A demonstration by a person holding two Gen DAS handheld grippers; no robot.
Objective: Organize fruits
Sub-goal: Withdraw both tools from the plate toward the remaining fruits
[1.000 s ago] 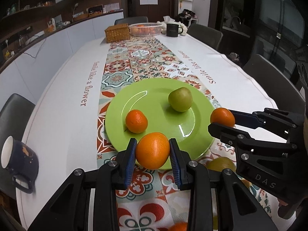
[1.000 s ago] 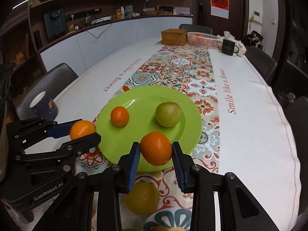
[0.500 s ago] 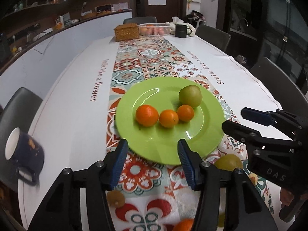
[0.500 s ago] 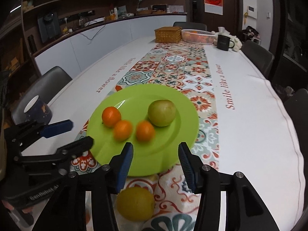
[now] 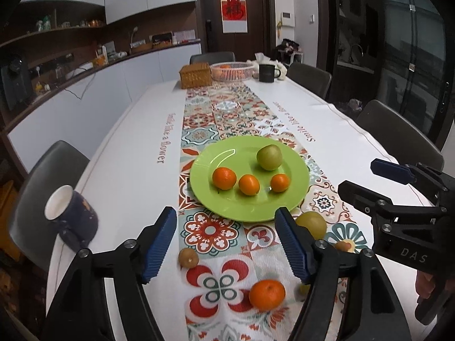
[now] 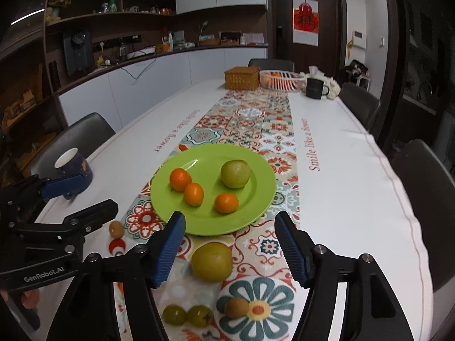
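Note:
A green plate (image 5: 295, 196) (image 6: 256, 207) on the patterned runner holds three oranges (image 5: 224, 178) (image 6: 226, 203) and a green apple (image 5: 269, 157) (image 6: 235, 173). My left gripper (image 5: 226, 244) is open and empty, just short of the plate's near rim. My right gripper (image 6: 230, 244) is open and empty above a yellow-green apple (image 6: 212, 261) (image 5: 311, 224) that lies on the runner. Loose on the runner near me are an orange (image 5: 266, 294), a small brown fruit (image 5: 188, 258) (image 6: 116, 228), another brown fruit (image 6: 236, 307) and two small green fruits (image 6: 186, 315).
A dark blue mug (image 5: 69, 216) (image 6: 74, 164) stands at the table's left edge. At the far end are a wicker box (image 5: 195, 77), a white basket (image 5: 231, 71) and a black mug (image 5: 266, 73). Chairs (image 5: 398, 139) line both sides.
Both grippers opened and let their oranges go onto the plate, then drew back toward me. The plate now holds three oranges instead of one.

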